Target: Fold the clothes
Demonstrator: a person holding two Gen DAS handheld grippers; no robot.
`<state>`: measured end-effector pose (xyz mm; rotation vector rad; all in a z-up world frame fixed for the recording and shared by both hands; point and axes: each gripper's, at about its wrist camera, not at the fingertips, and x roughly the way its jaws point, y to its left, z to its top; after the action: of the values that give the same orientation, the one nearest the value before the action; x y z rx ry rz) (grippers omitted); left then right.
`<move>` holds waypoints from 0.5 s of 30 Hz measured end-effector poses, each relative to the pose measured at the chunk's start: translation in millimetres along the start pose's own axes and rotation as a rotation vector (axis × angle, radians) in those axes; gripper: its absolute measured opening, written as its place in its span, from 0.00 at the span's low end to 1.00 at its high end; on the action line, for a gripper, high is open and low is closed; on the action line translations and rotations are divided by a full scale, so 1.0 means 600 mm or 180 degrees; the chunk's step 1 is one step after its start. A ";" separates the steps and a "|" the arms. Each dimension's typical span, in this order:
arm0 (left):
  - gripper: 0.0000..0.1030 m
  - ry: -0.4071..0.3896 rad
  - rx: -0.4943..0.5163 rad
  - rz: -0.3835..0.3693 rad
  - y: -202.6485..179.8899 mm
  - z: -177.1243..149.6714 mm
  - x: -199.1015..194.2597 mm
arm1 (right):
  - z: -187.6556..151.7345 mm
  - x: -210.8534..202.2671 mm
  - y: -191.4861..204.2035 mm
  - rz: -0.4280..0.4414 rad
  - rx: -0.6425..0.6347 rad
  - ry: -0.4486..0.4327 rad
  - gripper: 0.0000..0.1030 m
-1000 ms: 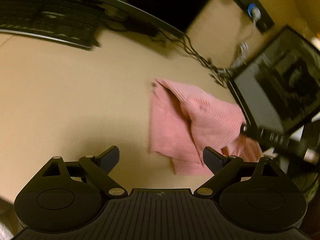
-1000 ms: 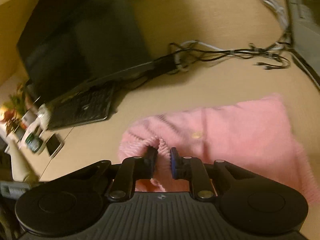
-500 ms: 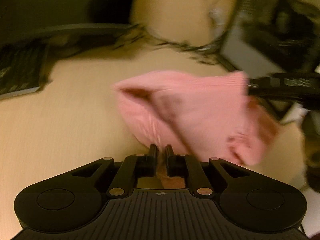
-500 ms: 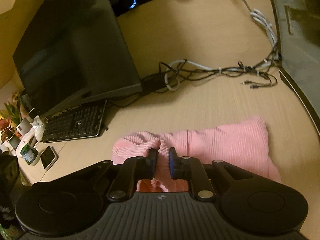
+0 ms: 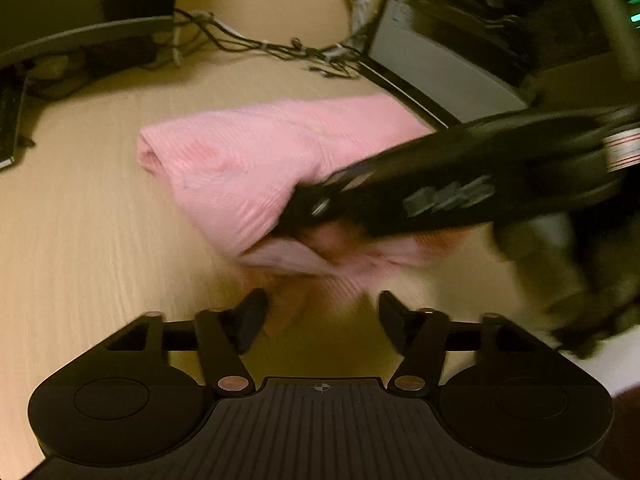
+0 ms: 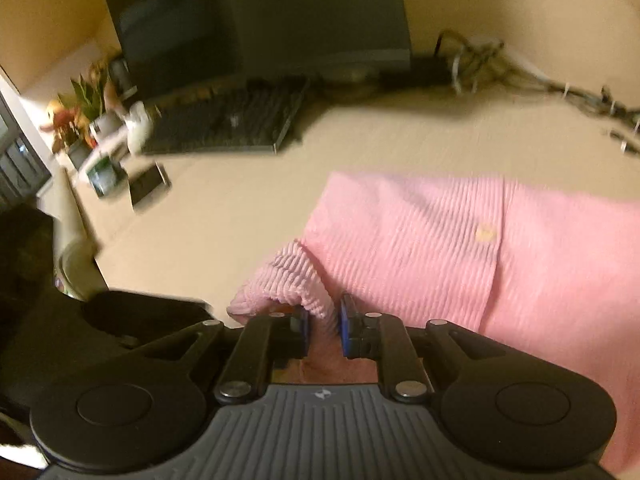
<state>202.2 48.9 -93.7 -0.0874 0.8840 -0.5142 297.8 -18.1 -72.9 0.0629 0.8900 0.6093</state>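
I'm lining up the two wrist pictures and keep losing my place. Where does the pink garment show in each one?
Left wrist view: the pink garment lies mid-frame on the desk, its near right part hidden by the right gripper.
Right wrist view: the pink garment fills the lower right, a ribbed fold pinched in the right gripper.
Shared landmark: the tangle of cables at the back of the desk.

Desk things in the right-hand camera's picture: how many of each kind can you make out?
Pink garment: 1
Keyboard: 1
Monitor: 1
Phone: 1
Cable tangle: 1
Total: 5
The blurred clutter at the left edge is too unclear to count.
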 end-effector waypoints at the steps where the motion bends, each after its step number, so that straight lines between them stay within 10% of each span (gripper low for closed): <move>1: 0.84 0.0018 -0.0017 -0.0110 0.004 -0.006 -0.011 | -0.006 0.006 -0.001 -0.0003 0.0010 0.0033 0.14; 15: 0.86 -0.0666 -0.0439 -0.0903 0.087 0.043 -0.105 | -0.095 -0.122 0.008 -0.0571 0.0029 -0.0147 0.44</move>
<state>209.3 120.3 -46.5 -0.3901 0.7042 -0.6943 218.2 -63.5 -55.8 0.0049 0.8434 0.4348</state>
